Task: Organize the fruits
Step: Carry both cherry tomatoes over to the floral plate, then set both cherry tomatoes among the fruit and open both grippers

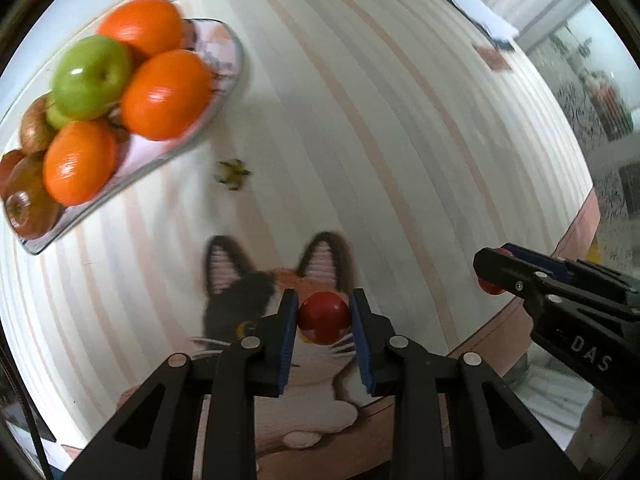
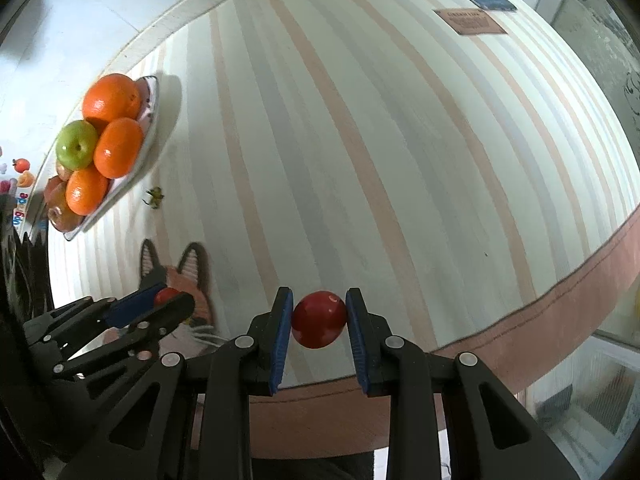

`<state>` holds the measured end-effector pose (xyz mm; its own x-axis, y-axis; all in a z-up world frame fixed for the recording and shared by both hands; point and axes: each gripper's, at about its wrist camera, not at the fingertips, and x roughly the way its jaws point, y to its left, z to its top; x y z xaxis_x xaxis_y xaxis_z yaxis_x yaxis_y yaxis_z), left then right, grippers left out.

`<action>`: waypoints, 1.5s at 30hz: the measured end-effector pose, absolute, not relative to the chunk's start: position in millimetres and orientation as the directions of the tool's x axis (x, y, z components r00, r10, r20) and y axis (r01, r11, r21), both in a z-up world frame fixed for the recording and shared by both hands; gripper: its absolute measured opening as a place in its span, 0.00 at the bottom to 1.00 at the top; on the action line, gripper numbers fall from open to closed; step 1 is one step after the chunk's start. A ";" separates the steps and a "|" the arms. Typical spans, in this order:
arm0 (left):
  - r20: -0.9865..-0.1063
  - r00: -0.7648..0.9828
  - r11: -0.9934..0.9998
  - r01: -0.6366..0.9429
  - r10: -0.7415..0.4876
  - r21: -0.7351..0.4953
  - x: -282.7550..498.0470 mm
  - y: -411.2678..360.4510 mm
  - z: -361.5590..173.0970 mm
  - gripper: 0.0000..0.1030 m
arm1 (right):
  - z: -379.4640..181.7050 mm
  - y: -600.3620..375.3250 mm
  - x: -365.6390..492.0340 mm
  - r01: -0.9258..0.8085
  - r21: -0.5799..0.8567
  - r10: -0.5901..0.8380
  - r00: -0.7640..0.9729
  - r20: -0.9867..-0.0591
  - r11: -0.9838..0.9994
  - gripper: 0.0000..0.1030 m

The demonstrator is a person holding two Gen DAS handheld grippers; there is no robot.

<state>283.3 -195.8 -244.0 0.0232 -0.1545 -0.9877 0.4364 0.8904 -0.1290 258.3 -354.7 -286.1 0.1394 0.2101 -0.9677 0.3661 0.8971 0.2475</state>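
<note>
A small red fruit (image 1: pixel 323 317) is clamped between the blue pads of the left gripper (image 1: pixel 324 316) above the cat picture (image 1: pixel 256 300) on the striped mat (image 1: pixel 360 140). A second red fruit (image 2: pixel 319 317) is held likewise by the right gripper (image 2: pixel 319 316) near the mat's brown border. A glass plate (image 1: pixel 224 80) heaped with oranges (image 1: pixel 166 94) and a green apple (image 1: pixel 92 76) is seen at the far left, a small leafy stem (image 1: pixel 234 174) just beside it.

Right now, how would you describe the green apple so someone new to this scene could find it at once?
Find the striped tablecloth, then the clear glass dish piled with fruit near its far-left edge. The green apple sits on top of the pile, wedged among three oranges; it is the only bright green fruit there.
</note>
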 end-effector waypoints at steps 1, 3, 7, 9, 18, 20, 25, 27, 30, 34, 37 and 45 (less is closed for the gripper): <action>-0.986 0.032 0.899 0.417 -0.163 -0.136 286.7 -187.6 -238.6 0.23 | -283.9 -352.3 261.4 0.360 0.253 0.214 0.144 -0.966 0.898 0.29; -0.983 0.049 0.911 0.386 -0.176 -0.144 293.1 -172.5 -228.6 0.23 | -278.7 -345.9 269.6 0.340 0.270 0.228 0.159 -0.961 0.901 0.29; -0.975 0.091 0.939 0.299 -0.203 -0.168 303.2 -137.0 -208.2 0.23 | -267.8 -326.9 287.7 0.284 0.302 0.257 0.183 -0.949 0.910 0.29; -0.970 0.114 0.951 0.253 -0.213 -0.179 310.6 -119.6 -196.4 0.23 | -262.7 -314.1 299.8 0.248 0.317 0.274 0.191 -0.942 0.916 0.29; -0.944 0.218 0.969 0.050 -0.248 -0.243 340.7 -40.6 -161.3 0.23 | -243.4 -262.2 350.5 0.128 0.417 0.386 0.210 -0.898 0.900 0.29; -0.940 0.231 0.966 0.007 -0.253 -0.258 347.3 -23.9 -158.6 0.23 | -242.7 -250.5 360.0 0.116 0.439 0.410 0.209 -0.888 0.891 0.29; -0.936 0.251 0.956 -0.090 -0.249 -0.278 368.0 12.1 -162.9 0.23 | -237.5 -211.7 383.4 0.040 0.467 0.448 0.219 -0.867 0.884 0.29; -0.934 0.254 0.950 -0.122 -0.250 -0.288 375.5 26.6 -167.0 0.23 | -240.3 -197.8 389.6 0.009 0.463 0.449 0.228 -0.864 0.886 0.29; -0.931 0.251 0.937 -0.163 -0.264 -0.309 386.1 48.4 -173.5 0.23 | -247.6 -173.4 396.8 -0.040 0.428 0.424 0.250 -0.870 0.903 0.29; -0.922 0.238 0.912 -0.205 -0.307 -0.357 399.5 66.5 -187.7 0.23 | -258.6 -159.3 401.3 -0.071 0.366 0.370 0.285 -0.884 0.928 0.29; -0.909 0.222 0.886 -0.235 -0.352 -0.400 406.5 75.0 -200.3 0.23 | -266.0 -153.3 404.2 -0.079 0.329 0.337 0.307 -0.890 0.941 0.29; -0.889 0.211 0.833 -0.314 -0.406 -0.455 415.4 89.1 -229.7 0.23 | -268.2 -146.3 400.2 -0.106 0.269 0.289 0.360 -0.887 0.957 0.29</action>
